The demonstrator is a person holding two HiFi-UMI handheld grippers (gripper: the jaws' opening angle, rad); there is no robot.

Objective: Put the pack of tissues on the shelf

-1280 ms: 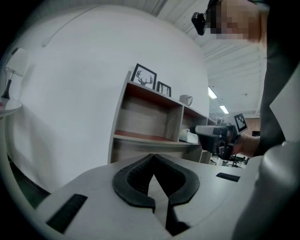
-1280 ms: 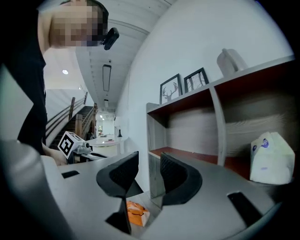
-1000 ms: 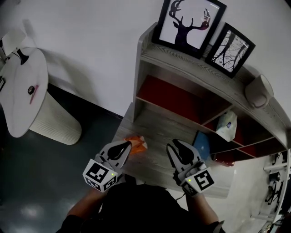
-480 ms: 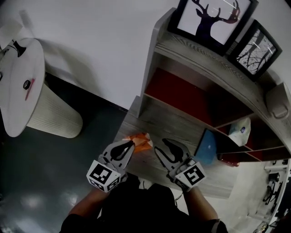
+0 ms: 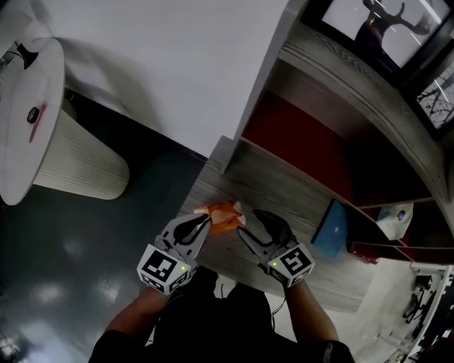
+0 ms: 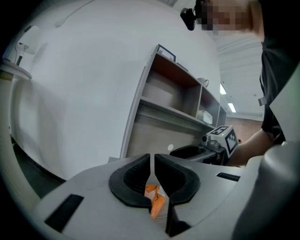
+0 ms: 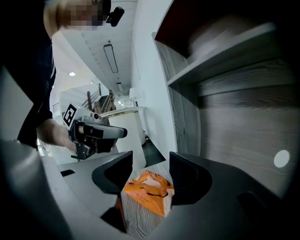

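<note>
The orange pack of tissues [image 5: 221, 215] lies on the wooden bottom board of the shelf [image 5: 284, 184], near its front left corner. My right gripper [image 5: 245, 225] is at the pack's right end. In the right gripper view its jaws are opening, one on either side of the pack [image 7: 149, 190], and the pads do not press on it. My left gripper [image 5: 205, 222] is at the pack's left end with its jaws almost together. Through their thin gap, a strip of the pack [image 6: 154, 194] shows beyond them. The left gripper [image 7: 96, 133] looks apart from the pack.
A round white table [image 5: 28, 127] on a ribbed base stands to the left on the dark floor. A blue book [image 5: 332, 230] and a white packet [image 5: 396, 218] sit in compartments to the right. Framed pictures [image 5: 383, 21] stand on top, against the white wall.
My right gripper has moved left to the pack and its jaws have spread around it. The left gripper has stayed by the pack's left end. The head view has shifted toward the shelf.
</note>
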